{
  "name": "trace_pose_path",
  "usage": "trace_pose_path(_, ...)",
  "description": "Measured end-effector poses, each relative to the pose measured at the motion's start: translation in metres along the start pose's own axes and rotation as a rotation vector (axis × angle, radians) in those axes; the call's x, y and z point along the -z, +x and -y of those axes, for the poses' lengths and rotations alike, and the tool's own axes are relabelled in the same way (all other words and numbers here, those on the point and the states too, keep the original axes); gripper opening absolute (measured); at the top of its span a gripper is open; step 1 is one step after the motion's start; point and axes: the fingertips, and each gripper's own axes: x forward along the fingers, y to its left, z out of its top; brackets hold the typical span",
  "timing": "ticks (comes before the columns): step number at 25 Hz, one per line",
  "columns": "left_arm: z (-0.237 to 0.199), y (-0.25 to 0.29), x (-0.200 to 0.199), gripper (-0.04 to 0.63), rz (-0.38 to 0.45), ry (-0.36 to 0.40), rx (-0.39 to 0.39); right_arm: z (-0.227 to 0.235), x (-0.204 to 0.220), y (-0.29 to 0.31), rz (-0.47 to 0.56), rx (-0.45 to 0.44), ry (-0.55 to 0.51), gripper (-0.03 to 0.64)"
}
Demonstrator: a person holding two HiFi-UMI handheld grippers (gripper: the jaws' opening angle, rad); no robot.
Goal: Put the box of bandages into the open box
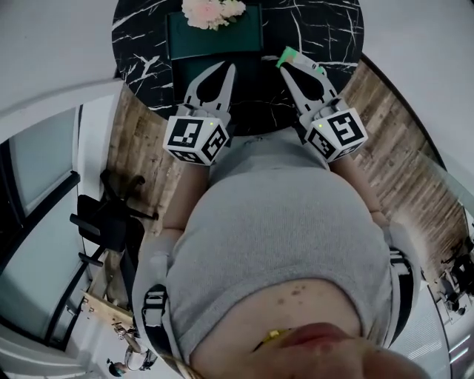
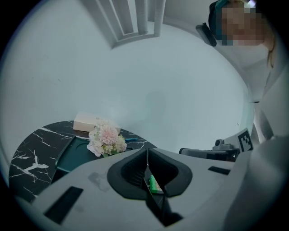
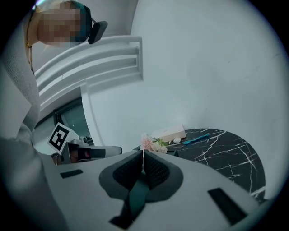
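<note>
where table (image 1: 326, 29) edge curves, left hand-held gripper (image 2: 146, 155), right hand-held gripper (image 3: 143, 155) hang closed.

Just a baggy grey knit sweater (image 1: 296, 229), plus a pale grey left gripper (image 1: 227, 69) and right gripper (image 1: 287, 59), each with a black-and-white marker cube (image 1: 196, 138).

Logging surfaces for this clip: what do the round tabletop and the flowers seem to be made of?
Tabletop: black marble or a marble-look laminate, judging by its white veins. Flowers: probably artificial, fabric or plastic; pale matte petals, too small to confirm.
</note>
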Motion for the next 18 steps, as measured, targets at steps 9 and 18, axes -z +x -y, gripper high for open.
trace_pose_path(9,-0.010,-0.003,-0.006,0.018,-0.016,0.024,0.035,0.002,0.001,0.006,-0.002,0.017,-0.011,0.063)
trace_pose_path(18,-0.011,-0.005,-0.005,0.018,-0.013,0.014,0.047,0.016,0.024,0.003,-0.124,0.040,-0.150,0.066)
